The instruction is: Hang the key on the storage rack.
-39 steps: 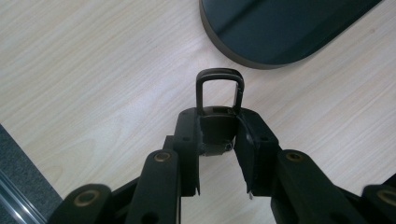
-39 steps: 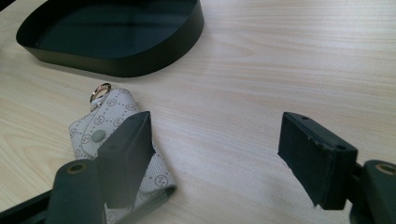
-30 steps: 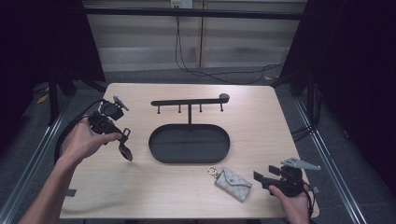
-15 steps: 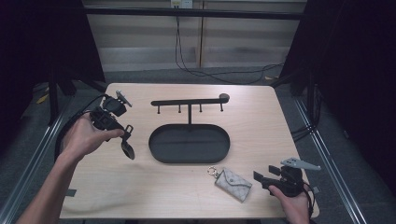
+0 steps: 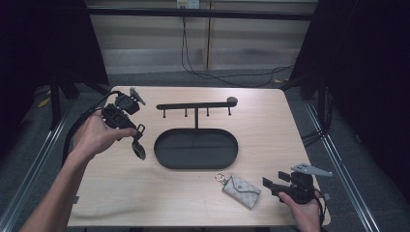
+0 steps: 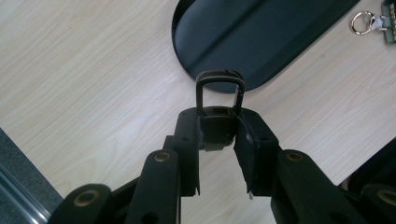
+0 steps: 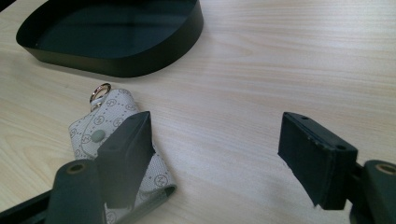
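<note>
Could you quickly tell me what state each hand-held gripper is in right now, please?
Left hand-held gripper: closed on a dark key fob.
Right hand-held gripper: open, holding nothing, beside the small pouch.

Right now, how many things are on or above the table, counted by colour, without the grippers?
Black: 2, the oval tray with its hook stand, and the key fob with a metal loop held in the left gripper.
Grey patterned: 1, the small pouch with a gold ring.
Total: 3
</note>
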`<state>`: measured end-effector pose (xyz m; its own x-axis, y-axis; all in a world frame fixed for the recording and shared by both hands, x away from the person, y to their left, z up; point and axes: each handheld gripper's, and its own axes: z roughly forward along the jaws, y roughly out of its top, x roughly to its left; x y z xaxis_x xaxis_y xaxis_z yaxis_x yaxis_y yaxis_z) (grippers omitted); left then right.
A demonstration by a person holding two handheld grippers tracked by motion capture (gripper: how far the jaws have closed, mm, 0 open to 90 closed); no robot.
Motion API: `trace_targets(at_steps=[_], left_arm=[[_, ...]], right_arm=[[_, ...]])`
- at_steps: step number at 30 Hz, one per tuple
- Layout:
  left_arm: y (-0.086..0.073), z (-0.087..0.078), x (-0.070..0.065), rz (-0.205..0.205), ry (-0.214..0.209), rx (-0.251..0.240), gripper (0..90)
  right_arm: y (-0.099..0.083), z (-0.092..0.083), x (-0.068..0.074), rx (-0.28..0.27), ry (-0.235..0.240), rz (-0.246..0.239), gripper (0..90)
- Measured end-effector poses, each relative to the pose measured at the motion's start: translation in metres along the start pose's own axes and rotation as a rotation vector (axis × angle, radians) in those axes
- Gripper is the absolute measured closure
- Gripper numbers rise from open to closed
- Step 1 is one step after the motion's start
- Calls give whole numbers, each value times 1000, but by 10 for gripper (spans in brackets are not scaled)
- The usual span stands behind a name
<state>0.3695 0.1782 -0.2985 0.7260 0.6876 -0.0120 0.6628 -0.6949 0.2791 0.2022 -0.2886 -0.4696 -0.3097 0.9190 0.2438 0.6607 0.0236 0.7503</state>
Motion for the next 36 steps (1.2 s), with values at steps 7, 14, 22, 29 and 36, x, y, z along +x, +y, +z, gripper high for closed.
trace_targets(at_steps=[7, 14, 22, 29, 36], left_arm=[[12, 3, -2, 1, -19, 4, 708], [25, 4, -1, -14, -31, 5, 708], [40, 11, 6, -58, -41, 32, 709], [54, 11, 5, -63, -41, 45, 709], [67, 14, 5, -79, -42, 72, 708]], right_arm=[[0, 0, 0, 0, 0, -2, 258], [0, 0, 0, 1, 3, -1, 258], [0, 0, 0, 4, 3, 0, 258], [0, 0, 0, 4, 12, 2, 258], [0, 1, 0, 5, 19, -2, 258]])
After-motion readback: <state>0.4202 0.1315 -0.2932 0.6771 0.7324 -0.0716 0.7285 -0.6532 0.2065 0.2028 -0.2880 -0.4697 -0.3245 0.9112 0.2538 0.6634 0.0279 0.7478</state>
